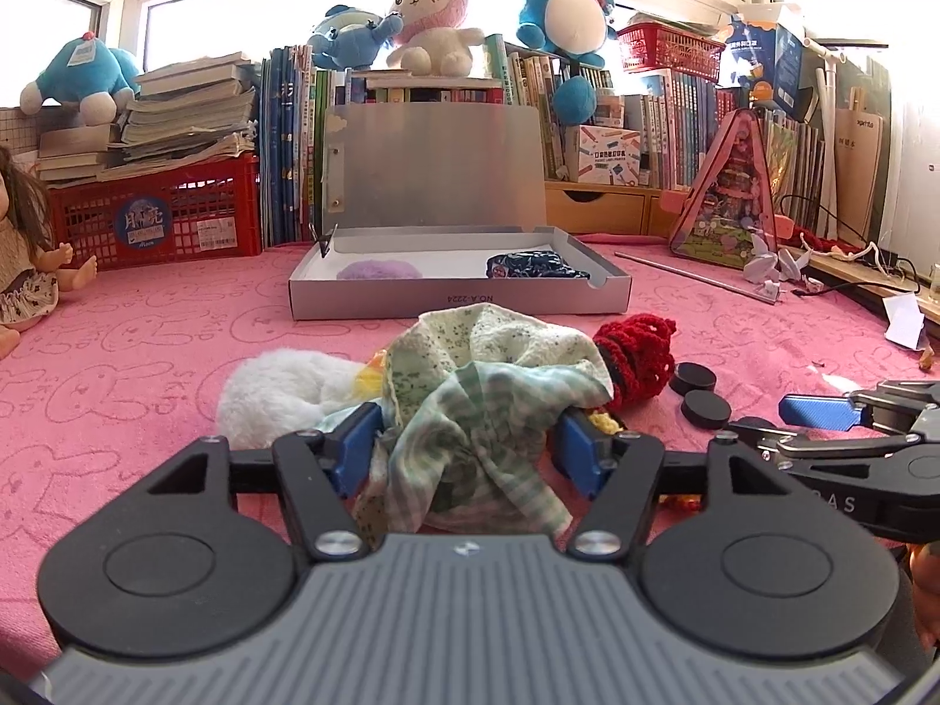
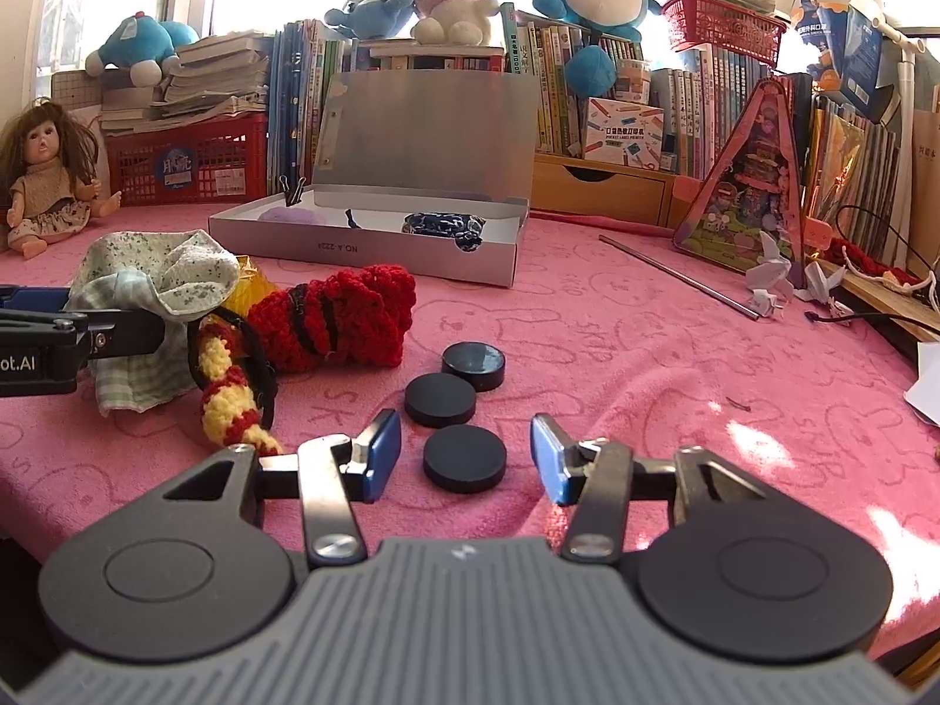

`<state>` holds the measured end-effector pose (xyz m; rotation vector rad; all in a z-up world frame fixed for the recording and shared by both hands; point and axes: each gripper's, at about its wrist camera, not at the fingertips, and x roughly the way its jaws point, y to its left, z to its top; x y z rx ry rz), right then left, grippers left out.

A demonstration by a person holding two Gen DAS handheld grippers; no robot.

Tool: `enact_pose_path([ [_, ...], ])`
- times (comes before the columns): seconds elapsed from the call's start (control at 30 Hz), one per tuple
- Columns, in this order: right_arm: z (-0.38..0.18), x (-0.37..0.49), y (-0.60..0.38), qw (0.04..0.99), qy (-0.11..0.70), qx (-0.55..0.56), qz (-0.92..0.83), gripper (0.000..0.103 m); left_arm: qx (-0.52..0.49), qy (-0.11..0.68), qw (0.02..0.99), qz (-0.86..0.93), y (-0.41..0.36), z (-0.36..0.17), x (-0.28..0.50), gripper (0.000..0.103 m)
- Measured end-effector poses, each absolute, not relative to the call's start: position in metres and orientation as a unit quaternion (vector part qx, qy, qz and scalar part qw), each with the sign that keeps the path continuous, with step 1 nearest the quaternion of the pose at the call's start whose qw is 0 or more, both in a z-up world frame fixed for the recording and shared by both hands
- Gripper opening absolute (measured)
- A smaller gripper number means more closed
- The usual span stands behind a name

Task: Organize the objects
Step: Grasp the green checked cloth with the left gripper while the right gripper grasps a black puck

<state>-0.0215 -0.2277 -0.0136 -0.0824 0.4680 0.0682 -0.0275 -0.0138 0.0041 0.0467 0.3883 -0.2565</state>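
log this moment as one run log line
left claw: around green cloth | right claw: open around nearest black disc | box: open

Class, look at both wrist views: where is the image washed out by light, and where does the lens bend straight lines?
Left wrist view: windows blown out white; bookshelf row curves with fisheye. Right wrist view: same window glare, plus bright sun patches on the pink cloth.

Both wrist cameras sit low over the pink cloth (image 1: pixel 147 352), facing the open grey box (image 1: pixel 458 294). The left looks from close before it; the right from farther rightward. Both share the box.
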Motion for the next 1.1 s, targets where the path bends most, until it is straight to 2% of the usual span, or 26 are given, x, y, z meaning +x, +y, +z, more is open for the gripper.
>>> enact_pose_path([
  [0.73, -0.016, -0.018, -0.228, 0.969, 0.244, -0.032, 0.035, 0.046, 0.05, 0.209, 0.97, -0.11, -0.023, -0.006, -0.019, 0.062],
  [0.93, -0.016, -0.018, -0.228, 0.969, 0.245, -0.031, 0.035, 0.046, 0.007, 0.246, 0.963, -0.109, -0.016, -0.008, -0.006, 0.062],
  [1.1, -0.015, -0.017, -0.228, 0.969, 0.245, -0.03, 0.033, 0.044, -0.005, 0.242, 0.964, -0.109, -0.013, -0.006, -0.008, 0.062],
])
